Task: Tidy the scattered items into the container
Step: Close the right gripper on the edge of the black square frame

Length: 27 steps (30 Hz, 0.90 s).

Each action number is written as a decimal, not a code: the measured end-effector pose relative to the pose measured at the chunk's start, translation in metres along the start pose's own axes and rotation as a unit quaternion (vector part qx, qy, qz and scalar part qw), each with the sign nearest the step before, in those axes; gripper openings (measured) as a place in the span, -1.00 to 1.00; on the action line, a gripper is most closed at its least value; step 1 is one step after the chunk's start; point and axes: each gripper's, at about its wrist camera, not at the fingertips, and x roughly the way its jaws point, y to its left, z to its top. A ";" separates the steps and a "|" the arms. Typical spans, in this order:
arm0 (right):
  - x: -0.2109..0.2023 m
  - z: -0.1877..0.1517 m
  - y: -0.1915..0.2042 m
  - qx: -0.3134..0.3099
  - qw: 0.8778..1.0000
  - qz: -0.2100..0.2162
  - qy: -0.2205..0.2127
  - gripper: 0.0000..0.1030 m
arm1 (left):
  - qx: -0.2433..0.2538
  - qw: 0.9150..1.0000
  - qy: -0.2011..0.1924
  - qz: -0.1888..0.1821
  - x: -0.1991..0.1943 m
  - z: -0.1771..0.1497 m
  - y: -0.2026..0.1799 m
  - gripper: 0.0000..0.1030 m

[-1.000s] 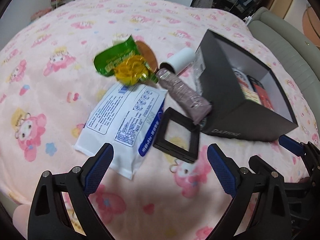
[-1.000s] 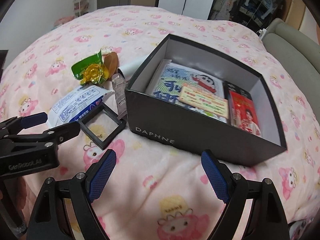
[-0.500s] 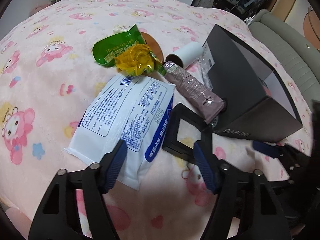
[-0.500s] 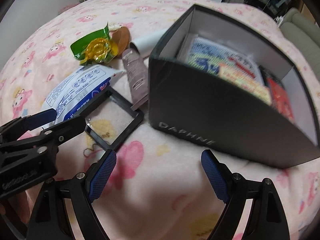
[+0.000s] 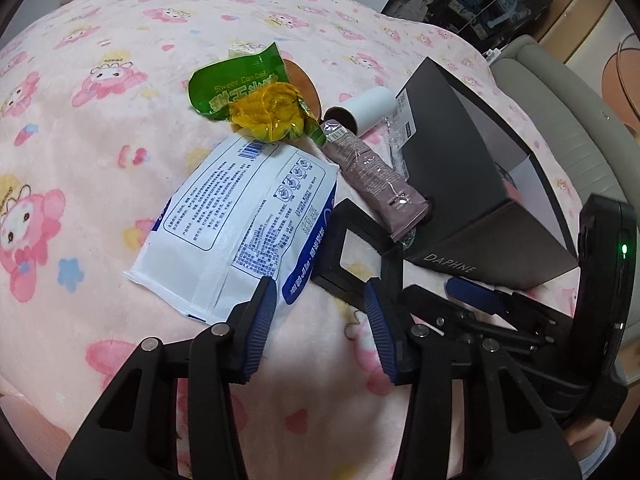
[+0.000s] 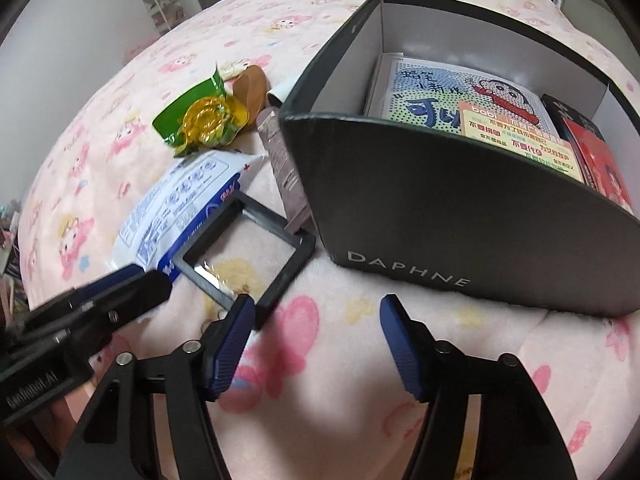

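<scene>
**Six loose items beside one black box**

We count, left to right, one green snack packet [image 5: 236, 88], one white wipes pack [image 5: 244, 216], one black square frame [image 5: 356, 248], one brown tube [image 5: 372, 176] with its long axis running toward the box, one white roll [image 5: 370, 106], and one black box [image 6: 460, 220] holding booklets, all on the pink blanket [image 5: 80, 160] of a bed. Our left tongs [image 5: 320, 320] straddle the frame's near edge, released; our right tongs [image 6: 316, 344] hover released.
</scene>
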 end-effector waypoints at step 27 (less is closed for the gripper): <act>-0.007 -0.036 0.029 -0.012 0.998 0.057 -0.005 -0.86 | 0.027 0.999 0.021 -0.017 0.015 -0.002 -0.013 -0.42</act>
